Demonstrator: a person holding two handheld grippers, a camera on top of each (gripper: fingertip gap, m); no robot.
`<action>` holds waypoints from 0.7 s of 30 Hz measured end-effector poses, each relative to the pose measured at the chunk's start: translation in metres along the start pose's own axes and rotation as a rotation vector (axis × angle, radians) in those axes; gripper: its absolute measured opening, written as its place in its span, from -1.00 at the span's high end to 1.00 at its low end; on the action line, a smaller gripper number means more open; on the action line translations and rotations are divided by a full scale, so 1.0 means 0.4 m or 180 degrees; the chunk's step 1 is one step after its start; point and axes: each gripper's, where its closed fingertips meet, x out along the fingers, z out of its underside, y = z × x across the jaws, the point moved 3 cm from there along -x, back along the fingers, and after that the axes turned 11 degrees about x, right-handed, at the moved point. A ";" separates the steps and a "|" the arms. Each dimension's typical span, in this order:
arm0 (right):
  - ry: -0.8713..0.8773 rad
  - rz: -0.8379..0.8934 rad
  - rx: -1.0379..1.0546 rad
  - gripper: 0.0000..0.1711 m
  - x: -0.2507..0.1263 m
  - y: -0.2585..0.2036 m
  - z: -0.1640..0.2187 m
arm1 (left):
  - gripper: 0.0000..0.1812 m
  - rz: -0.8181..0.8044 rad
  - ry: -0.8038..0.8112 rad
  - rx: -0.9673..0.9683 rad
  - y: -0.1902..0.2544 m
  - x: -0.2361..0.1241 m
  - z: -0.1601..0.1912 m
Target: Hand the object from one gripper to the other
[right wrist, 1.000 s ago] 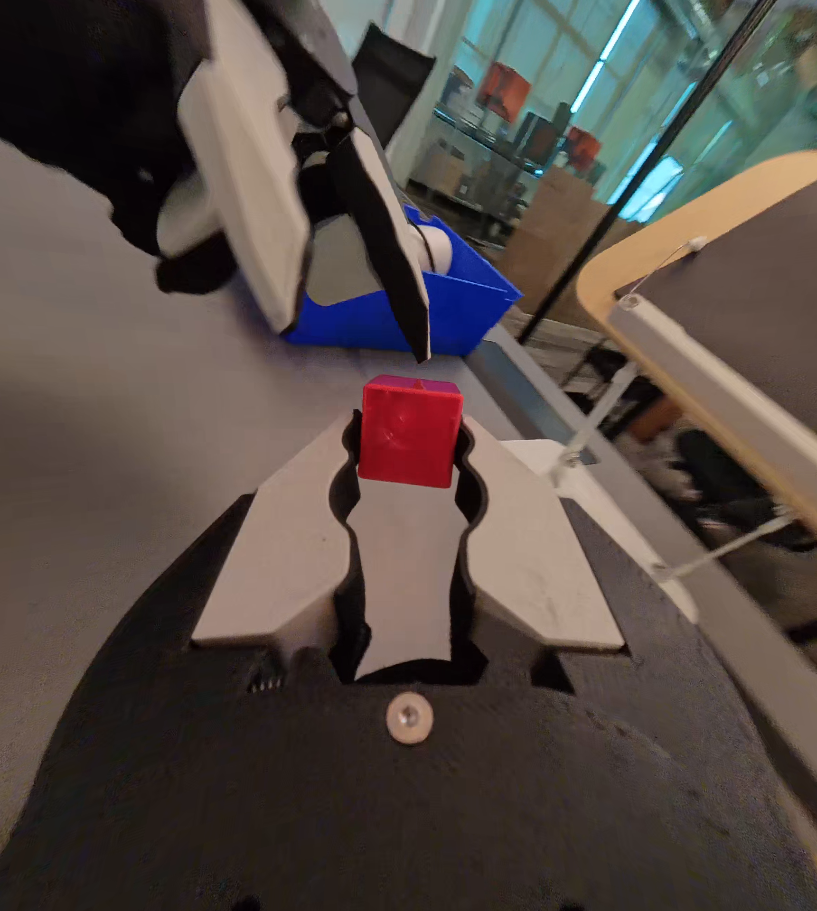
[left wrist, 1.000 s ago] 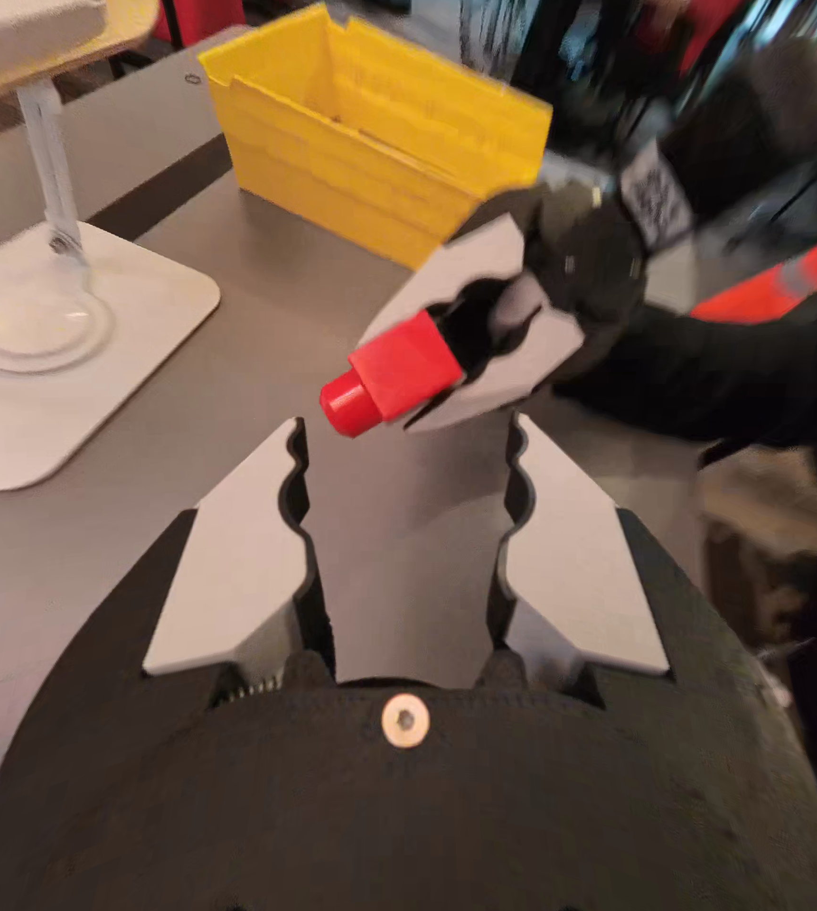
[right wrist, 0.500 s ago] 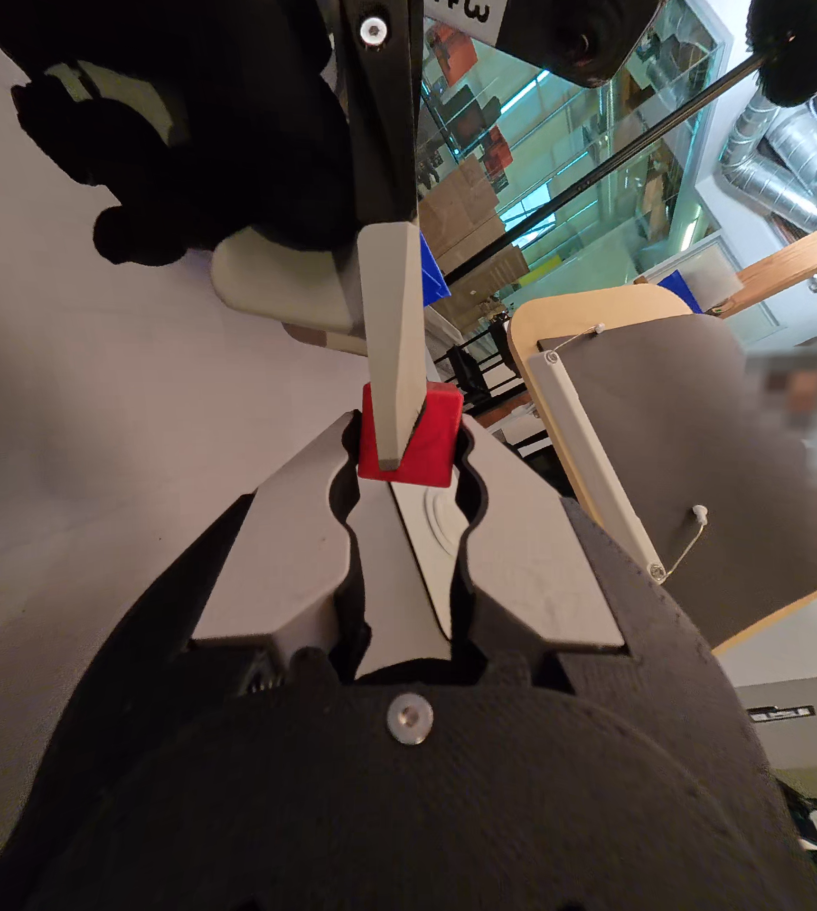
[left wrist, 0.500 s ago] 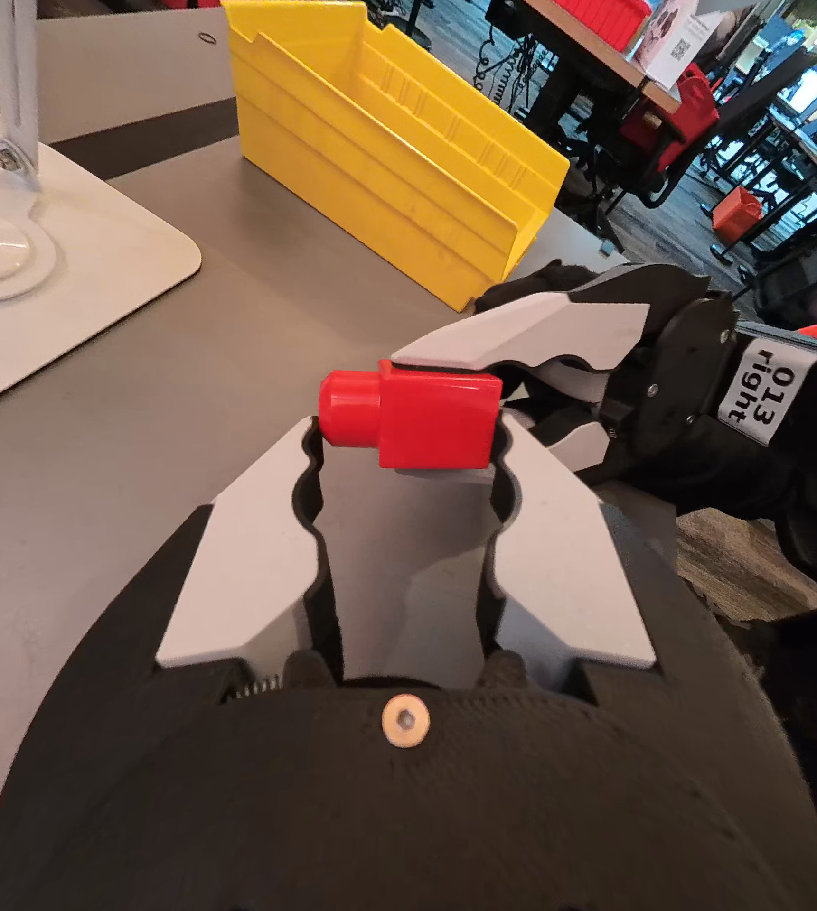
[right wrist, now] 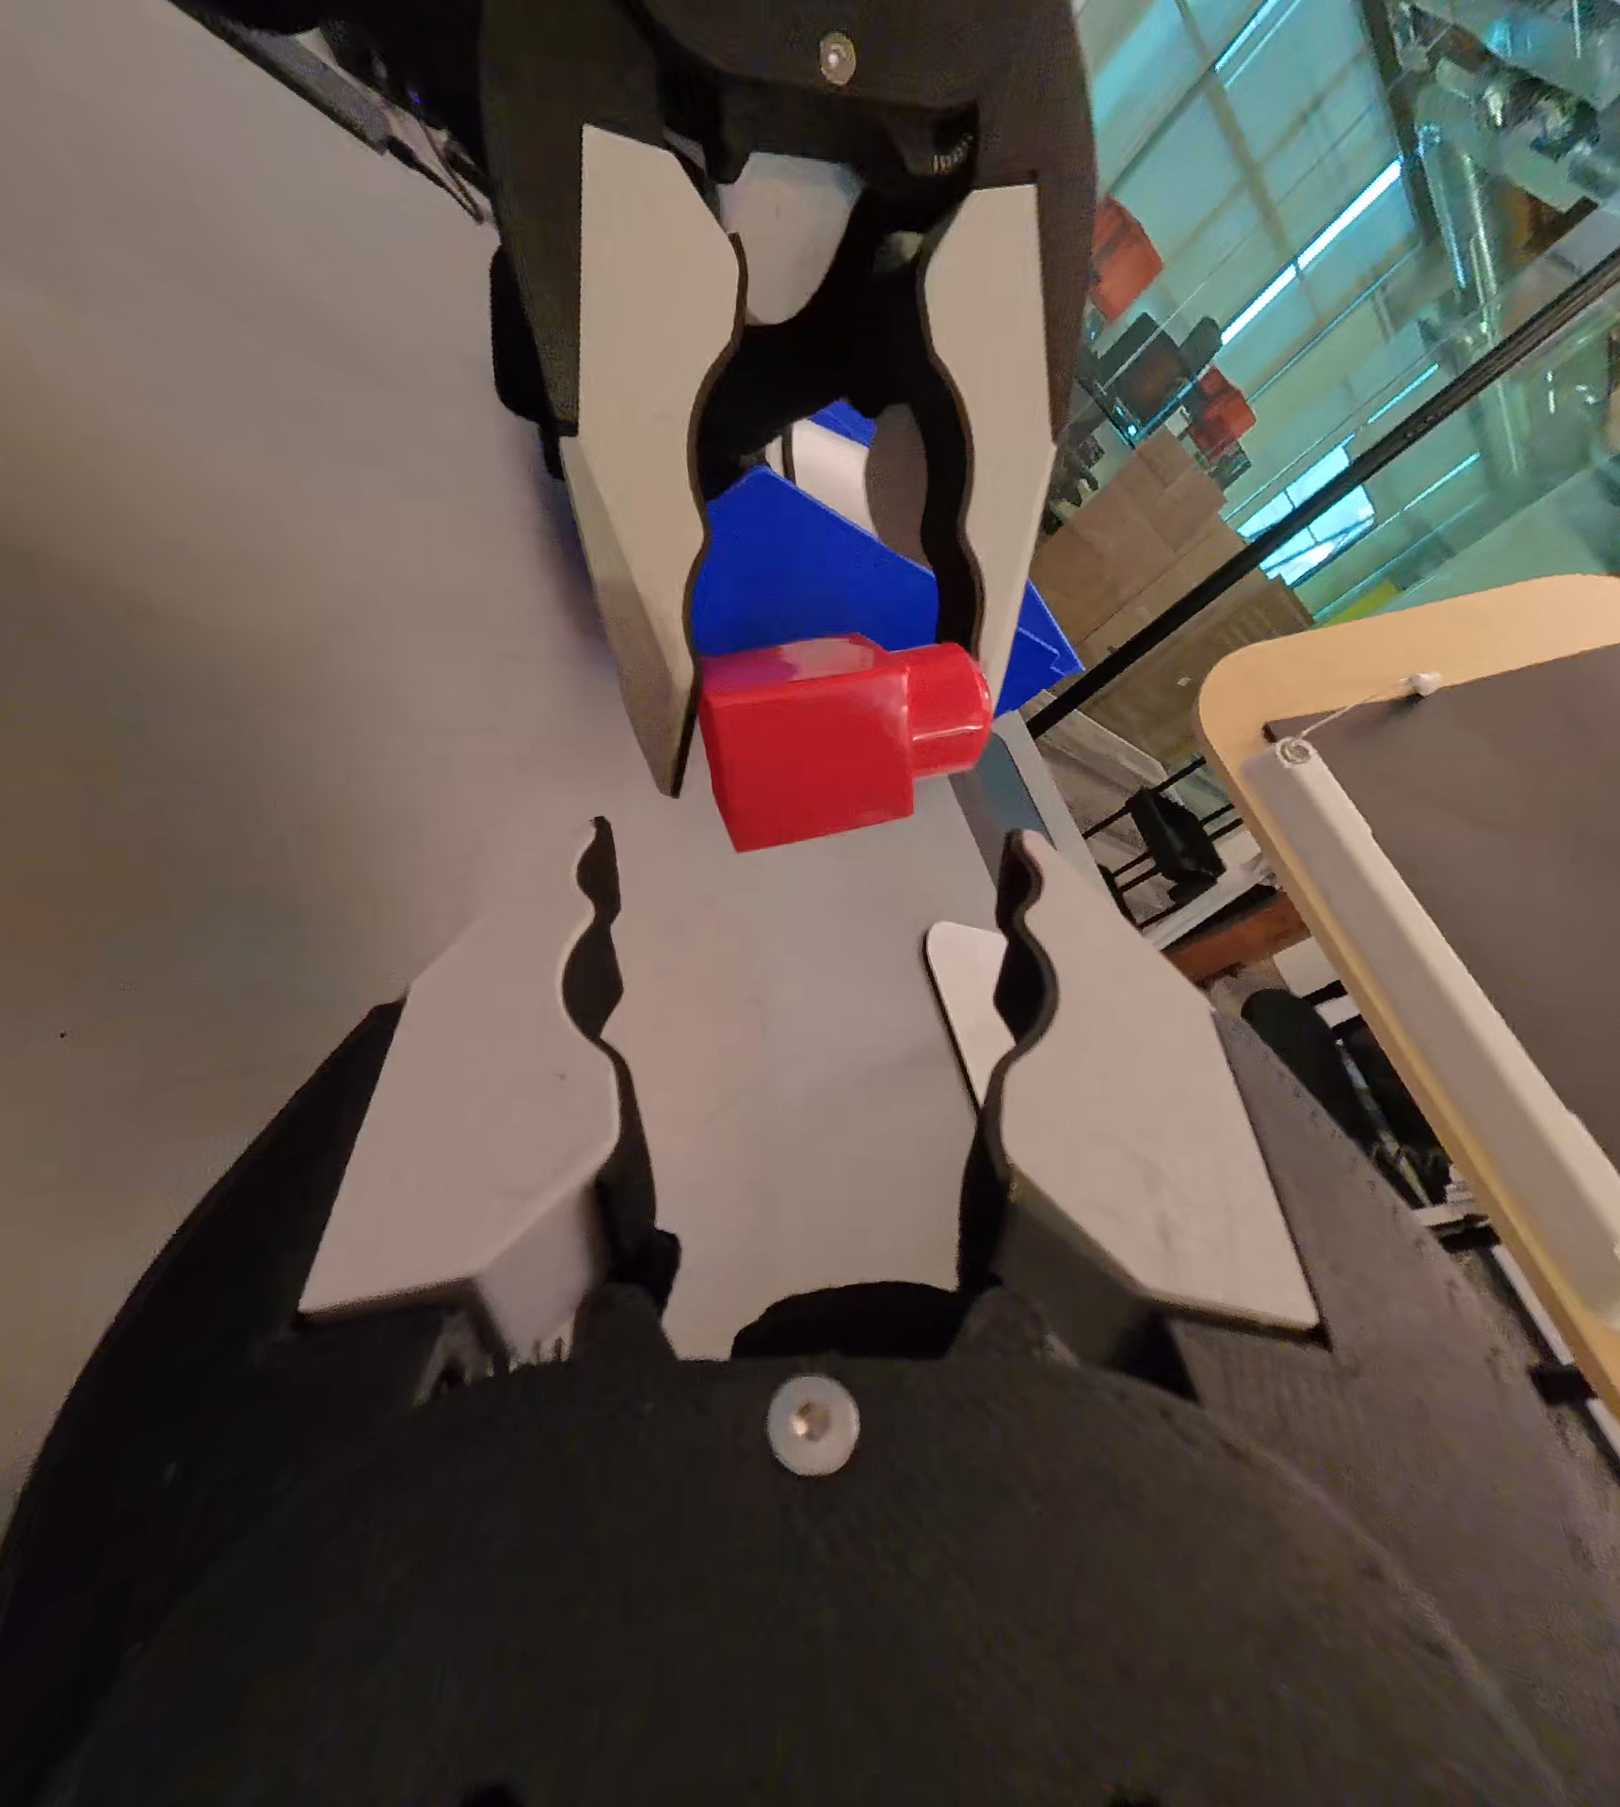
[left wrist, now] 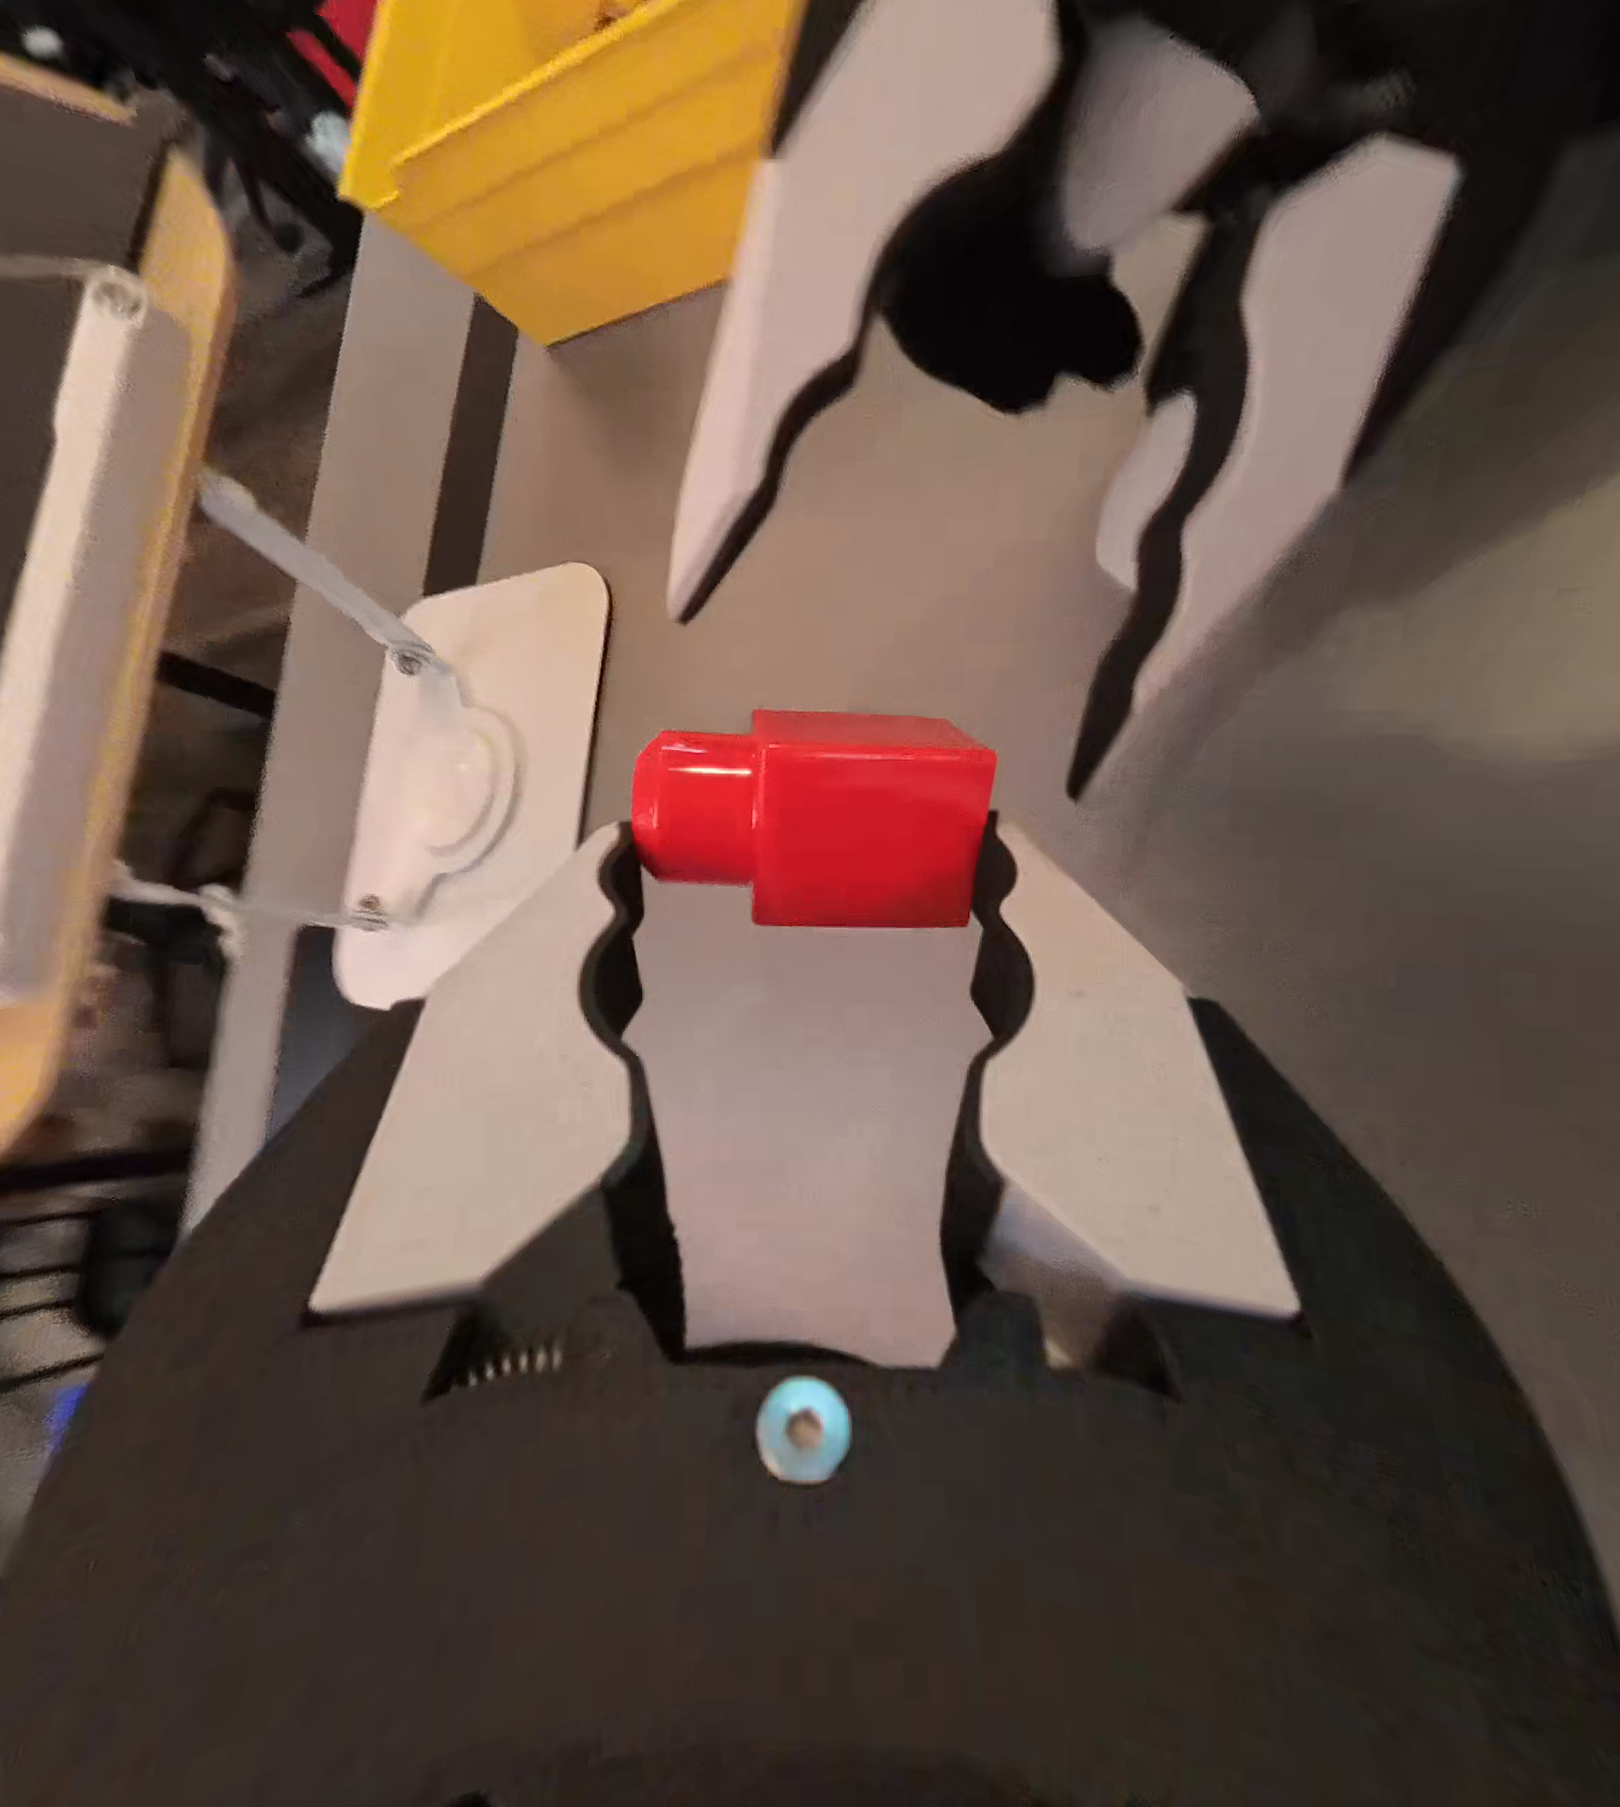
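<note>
Clamped between the tips of the left gripper point(left wrist: 810, 841) is the red block point(left wrist: 815, 819), a square body with a round stub at one end; it is held crosswise, one fingertip against the stub end and the other against the flat end, above the table. The right gripper point(right wrist: 806, 846) is seen spread wide and empty, its tips just short of the block without touching it. In the left wrist view the right gripper point(left wrist: 884, 699) hangs opposite, its two pale fingers pointing toward the block with a clear gap left on both sides.

A plain grey table point(left wrist: 1373, 782) lies beneath both tools. On it a yellow bin point(left wrist: 581, 156) is seen at the far edge, and a white base plate point(left wrist: 532, 665) with thin struts carries a tan-edged board point(right wrist: 1471, 880). A blue bin point(right wrist: 806, 587) is glimpsed behind the left gripper point(right wrist: 830, 724) in the right wrist view, mostly covered by its fingers. Beyond the table, glass walls and stacked cartons are visible, too blurred to be made out further. The yellow bin is cut off by the frame's top, and its contents cannot be told.
</note>
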 end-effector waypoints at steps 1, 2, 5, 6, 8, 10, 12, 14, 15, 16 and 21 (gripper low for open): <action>0.0017 -0.0014 -0.0049 0.14 -0.001 -0.004 -0.003 | 0.26 0.0004 -0.0077 0.0231 0.006 -0.003 -0.004; 0.0025 -0.0018 -0.0095 0.17 0.000 -0.009 -0.006 | 0.26 0.0013 -0.0130 0.0400 0.012 -0.005 -0.010; -0.0013 0.0006 -0.0284 0.18 0.008 -0.025 -0.009 | 0.26 0.0033 -0.0212 0.0719 0.023 -0.006 -0.025; -0.0033 0.0037 -0.0350 0.17 0.010 -0.028 -0.008 | 0.26 0.0037 -0.0256 0.0809 0.026 -0.005 -0.027; -0.0040 0.0106 -0.0448 0.20 0.011 -0.028 -0.010 | 0.26 0.0040 -0.0355 0.0980 0.032 -0.001 -0.026; -0.0034 0.0172 -0.0534 0.23 0.009 -0.025 -0.016 | 0.26 0.0070 -0.0405 0.1084 0.040 0.002 -0.027; -0.0052 0.0171 -0.0599 0.28 0.008 -0.028 -0.016 | 0.26 0.0068 -0.0394 0.1140 0.045 0.004 -0.032; -0.0061 0.0192 -0.0630 0.29 0.008 -0.028 -0.016 | 0.26 0.0056 -0.0427 0.1194 0.044 0.005 -0.034; -0.0061 0.0195 -0.0630 0.29 0.007 -0.027 -0.017 | 0.26 0.0057 -0.0432 0.1211 0.043 0.005 -0.034; -0.0059 0.0193 -0.0623 0.29 0.006 -0.026 -0.018 | 0.26 0.0062 -0.0422 0.1215 0.042 0.005 -0.036; -0.0062 0.0228 -0.0563 0.29 0.005 -0.019 -0.017 | 0.26 0.0053 -0.0401 0.1176 0.036 0.005 -0.038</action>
